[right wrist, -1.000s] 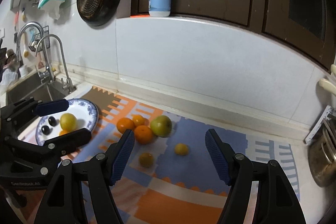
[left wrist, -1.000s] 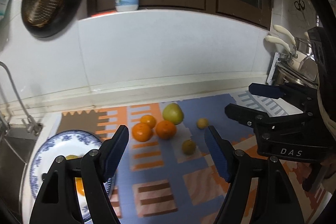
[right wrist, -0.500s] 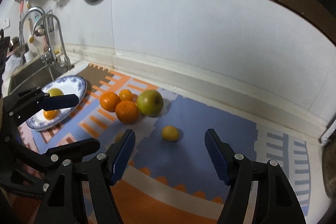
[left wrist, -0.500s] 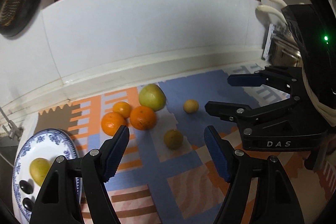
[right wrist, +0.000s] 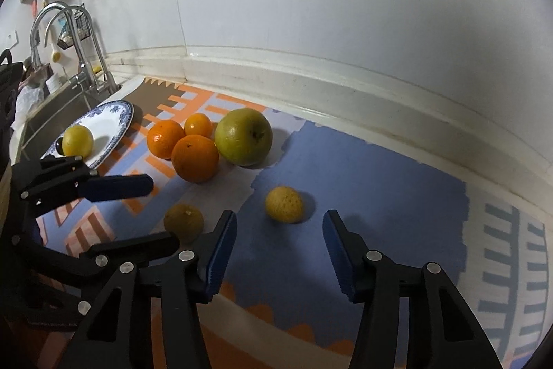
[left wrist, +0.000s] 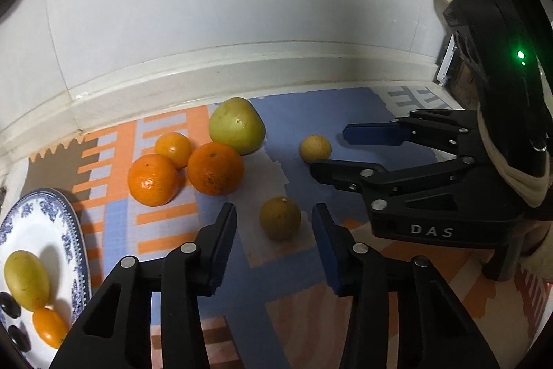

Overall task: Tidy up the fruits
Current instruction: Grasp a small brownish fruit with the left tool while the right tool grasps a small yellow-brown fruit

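Observation:
On the patterned mat lie a large green fruit (left wrist: 237, 126), three oranges (left wrist: 214, 168) in a cluster, a small brownish-green fruit (left wrist: 280, 217) and a small yellow fruit (left wrist: 315, 147). My left gripper (left wrist: 274, 223) is open, its fingers on either side of the brownish-green fruit and just short of it. My right gripper (right wrist: 279, 230) is open, with the yellow fruit (right wrist: 284, 204) just ahead between its fingers. A blue-and-white plate (left wrist: 74, 230) at the left holds a yellow-green fruit (left wrist: 26, 279), a small orange fruit and dark items.
The white tiled wall and its raised ledge (left wrist: 207, 71) run close behind the fruit. A sink with a chrome tap (right wrist: 69, 33) lies left of the plate (right wrist: 117, 127). A metal rack (left wrist: 449, 64) stands at the far right.
Both grippers have moved forward and down toward the mat. The brownish-green fruit now sits at the left fingertips and the yellow fruit at the right fingertips. No fruit has moved.

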